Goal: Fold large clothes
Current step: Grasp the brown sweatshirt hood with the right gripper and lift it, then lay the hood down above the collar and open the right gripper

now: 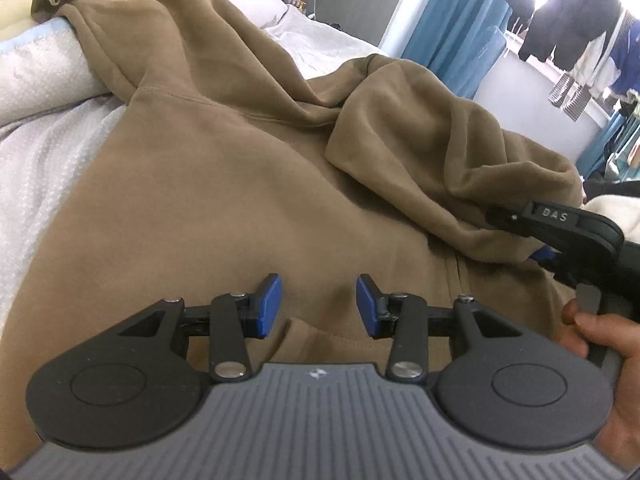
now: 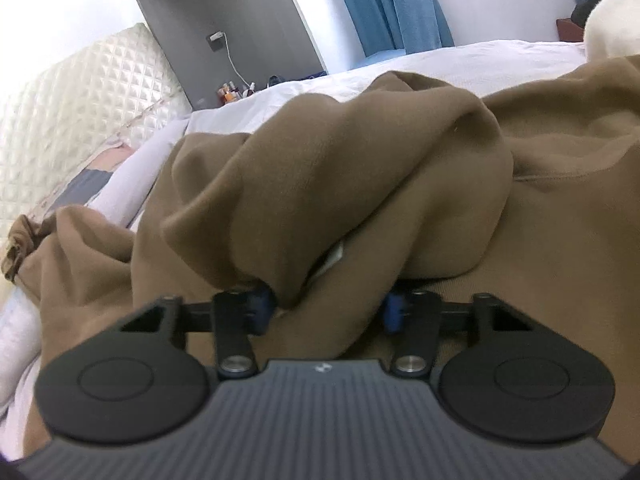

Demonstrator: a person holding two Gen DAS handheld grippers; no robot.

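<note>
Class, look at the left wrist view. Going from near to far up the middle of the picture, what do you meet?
Left claw → flat body of the brown hoodie → its bunched sleeve fold → white bedsheet → blue curtain.

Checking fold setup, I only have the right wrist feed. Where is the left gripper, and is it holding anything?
Observer: The left gripper is open with nothing between its pads. It sits over the flat front of the hoodie.
Operator: Where is the right gripper relative to it?
Observer: The right gripper is off to its right, at the near edge of the bunched fold lying across the body.
Operator: Any landmark under the left one?
Observer: A stitched edge, probably the pocket opening, lies just below its pads.
</note>
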